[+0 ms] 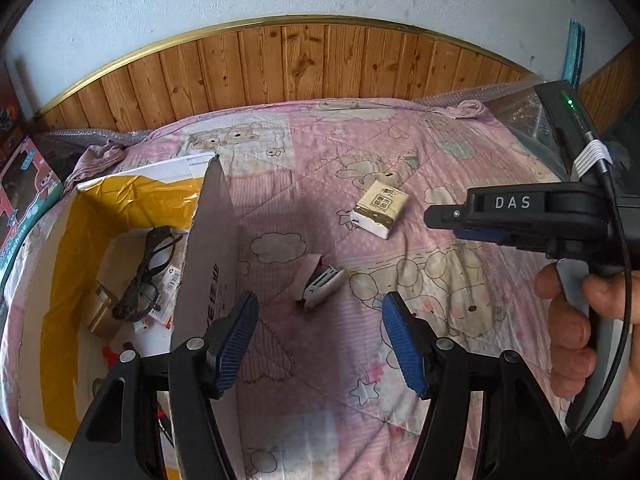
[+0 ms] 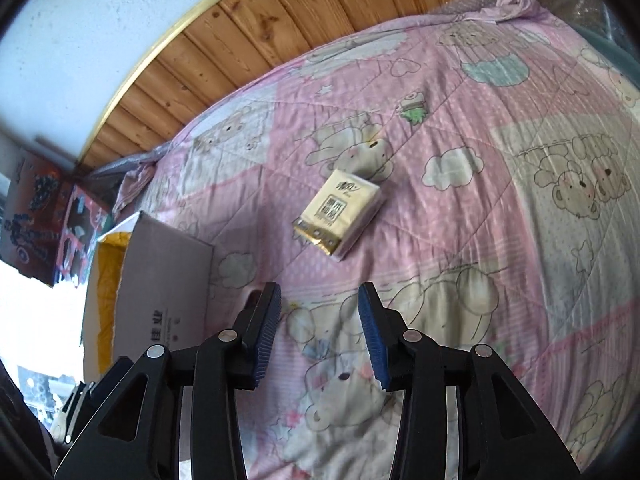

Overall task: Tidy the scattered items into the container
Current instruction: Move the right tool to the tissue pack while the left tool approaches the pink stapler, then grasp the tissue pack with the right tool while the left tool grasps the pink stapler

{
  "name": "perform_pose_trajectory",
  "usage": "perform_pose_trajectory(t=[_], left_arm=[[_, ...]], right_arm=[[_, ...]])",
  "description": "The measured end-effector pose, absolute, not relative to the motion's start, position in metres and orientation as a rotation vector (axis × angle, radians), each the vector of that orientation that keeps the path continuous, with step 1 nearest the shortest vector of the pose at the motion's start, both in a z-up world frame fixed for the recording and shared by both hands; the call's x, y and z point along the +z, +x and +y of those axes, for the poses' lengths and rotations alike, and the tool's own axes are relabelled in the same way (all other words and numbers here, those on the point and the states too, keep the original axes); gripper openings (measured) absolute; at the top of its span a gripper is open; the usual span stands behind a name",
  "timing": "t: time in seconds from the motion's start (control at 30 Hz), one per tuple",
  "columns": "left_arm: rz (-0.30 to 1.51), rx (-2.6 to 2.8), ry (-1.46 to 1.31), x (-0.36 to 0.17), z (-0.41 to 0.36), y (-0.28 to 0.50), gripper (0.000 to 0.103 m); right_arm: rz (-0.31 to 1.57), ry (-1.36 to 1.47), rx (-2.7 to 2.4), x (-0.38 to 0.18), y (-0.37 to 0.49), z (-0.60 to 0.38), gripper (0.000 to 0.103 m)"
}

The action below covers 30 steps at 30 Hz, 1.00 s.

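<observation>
A pink quilt [image 1: 400, 160] covered the bed. At its nine o'clock edge stood the open box [image 1: 208, 240], glasses [image 1: 156, 264] lying inside. Both grippers, left [image 1: 320, 340] and right [image 2: 318, 330], hung over the quilt with jaws wide and empty. A tissue pack [image 2: 340, 212] lay at twelve o'clock of the right gripper; a stapler [image 1: 320, 282] lay just beyond the left.

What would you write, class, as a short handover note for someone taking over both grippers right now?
Left gripper: jaws open, empty, over the quilt.
Right gripper: jaws open, empty.
Done: glasses and a few small items already lie in the cardboard box.
Left: the stapler just ahead of the left gripper, and the tissue pack ahead of the right gripper; both still on the quilt.
</observation>
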<state>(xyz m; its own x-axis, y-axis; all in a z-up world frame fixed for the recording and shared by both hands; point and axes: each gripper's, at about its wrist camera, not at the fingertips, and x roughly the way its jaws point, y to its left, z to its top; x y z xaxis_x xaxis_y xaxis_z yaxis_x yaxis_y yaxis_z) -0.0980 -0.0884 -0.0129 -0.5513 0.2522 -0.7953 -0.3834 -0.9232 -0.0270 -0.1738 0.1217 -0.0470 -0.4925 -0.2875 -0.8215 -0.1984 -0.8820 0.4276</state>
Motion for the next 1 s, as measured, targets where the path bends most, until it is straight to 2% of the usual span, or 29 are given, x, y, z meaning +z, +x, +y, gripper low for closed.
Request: perform_pose_trajectory(t=[0.13,0.37,0.53,0.6,0.67,0.7,0.83,0.93,1.0], left_arm=[[0.243,2.551,-1.295,-0.046,-0.083,-0.132,0.066],[0.375,2.552,-1.355,-0.102,-0.065,-0.159,0.066],[0.185,2.476,-1.325,-0.113,-0.069,-0.152,0.065],[0.211,2.375,-1.432,-0.131,-0.062,-0.146,0.062],[0.284,2.395,-1.344,-0.13,-0.059,-0.131,0.063],[0.258,2.39,-1.337,-0.127,-0.063,-0.126,0.063],[0.013,2.433,-1.267,-0.104,-0.092,-0.122,0.064],[-0.081,2.546,-1.239,-0.099,-0.1,-0.137,0.064],[0.018,2.61,-1.243,-0.107,-0.086,-0.148,0.064]], right_arm=[[-0.788,1.596,-2.518,-0.059,-0.184,0.126,0.043],[-0.718,1.606,-2.499,-0.062,-0.192,0.127,0.043],[-0.72,1.618,-2.471,-0.063,-0.195,0.127,0.043],[-0.735,1.616,-2.457,-0.062,-0.195,0.127,0.043],[-0.74,1.608,-2.455,-0.061,-0.195,0.127,0.043],[-0.743,1.606,-2.456,-0.061,-0.195,0.127,0.043],[-0.764,1.609,-2.449,-0.062,-0.195,0.127,0.043],[-0.766,1.611,-2.436,-0.064,-0.195,0.124,0.043],[-0.768,1.613,-2.43,-0.064,-0.195,0.123,0.043]])
